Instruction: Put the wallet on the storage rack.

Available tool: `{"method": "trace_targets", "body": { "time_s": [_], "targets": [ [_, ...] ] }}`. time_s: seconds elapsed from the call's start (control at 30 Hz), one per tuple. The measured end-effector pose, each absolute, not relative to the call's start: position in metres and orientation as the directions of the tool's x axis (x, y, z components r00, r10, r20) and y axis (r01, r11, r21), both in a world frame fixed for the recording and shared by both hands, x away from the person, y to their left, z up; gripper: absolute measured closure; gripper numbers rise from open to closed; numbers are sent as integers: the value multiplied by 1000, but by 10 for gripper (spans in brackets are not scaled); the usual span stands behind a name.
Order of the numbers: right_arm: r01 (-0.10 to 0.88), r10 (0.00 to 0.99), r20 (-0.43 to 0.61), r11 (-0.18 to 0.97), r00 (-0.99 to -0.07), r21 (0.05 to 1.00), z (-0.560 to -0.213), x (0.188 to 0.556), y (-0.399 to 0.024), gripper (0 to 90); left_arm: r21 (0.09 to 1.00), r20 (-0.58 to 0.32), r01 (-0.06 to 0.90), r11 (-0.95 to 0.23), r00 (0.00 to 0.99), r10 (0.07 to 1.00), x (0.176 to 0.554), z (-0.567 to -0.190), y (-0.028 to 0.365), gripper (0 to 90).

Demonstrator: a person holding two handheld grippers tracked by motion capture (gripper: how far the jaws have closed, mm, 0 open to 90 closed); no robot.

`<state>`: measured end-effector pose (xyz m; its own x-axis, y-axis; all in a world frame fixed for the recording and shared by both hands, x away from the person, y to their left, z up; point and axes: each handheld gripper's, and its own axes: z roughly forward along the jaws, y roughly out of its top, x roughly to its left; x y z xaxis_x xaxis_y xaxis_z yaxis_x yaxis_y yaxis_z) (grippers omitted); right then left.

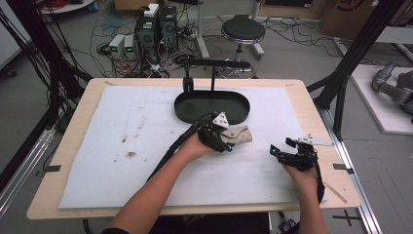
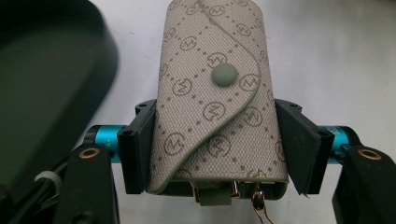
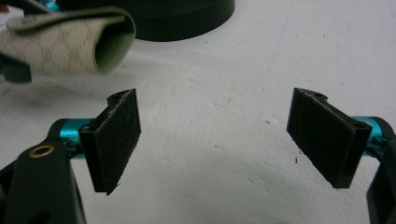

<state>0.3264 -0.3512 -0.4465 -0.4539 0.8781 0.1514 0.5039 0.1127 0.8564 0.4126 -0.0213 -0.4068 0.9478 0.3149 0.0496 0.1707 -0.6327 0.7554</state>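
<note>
Left gripper view: a beige patterned key pouch (image 2: 215, 107) is clamped between the jaws of the left gripper (image 2: 215, 149), just near of the black oval tray (image 1: 212, 107). Further right, the right gripper (image 3: 215, 140) is held spread wide over the white mat (image 3: 224, 177), with nothing grasped.

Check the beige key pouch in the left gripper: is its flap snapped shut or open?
Shut, as far as visible. The key pouch's flap lies flat across the body, its grey snap button in place, with the left gripper's jaws clamping its sides.
</note>
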Motion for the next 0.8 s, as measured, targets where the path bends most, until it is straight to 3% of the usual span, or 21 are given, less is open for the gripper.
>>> {"method": "trace_targets", "body": {
  "time_s": [0.57, 0.8],
  "targets": [
    [507, 879, 153, 113, -453, 855, -447, 327, -351, 180, 758, 101, 219, -615, 892, 442, 462, -365, 27, 357],
    [508, 880, 155, 109, -449, 855, -448, 327, -351, 180, 788, 86, 241, -567, 868, 489, 480, -366, 45, 358]
  ]
}}
